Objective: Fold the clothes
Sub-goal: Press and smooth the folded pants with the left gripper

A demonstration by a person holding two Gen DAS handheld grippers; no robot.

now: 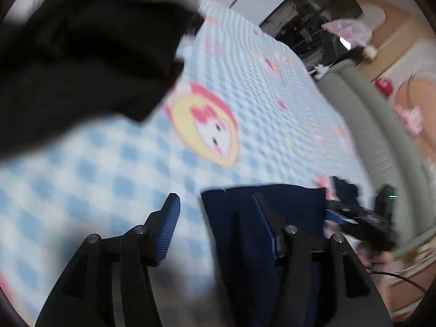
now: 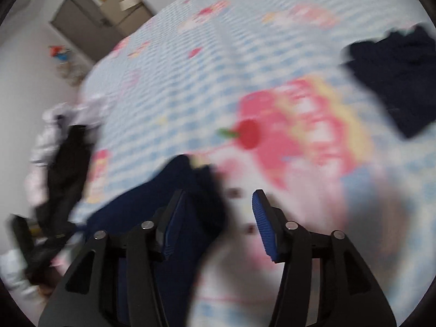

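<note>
A dark navy garment lies on the blue checked cartoon bedsheet, under my left gripper's right finger. My left gripper is open and holds nothing. In the right wrist view the same navy garment lies under the left finger of my right gripper, which is open and empty. A folded navy garment lies at the far right. A black garment fills the upper left of the left wrist view. Both views are motion-blurred.
A pile of black and white clothes lies at the bed's left edge. The other gripper shows at right in the left wrist view. A grey padded bed frame borders the sheet. A grey cabinet stands beyond.
</note>
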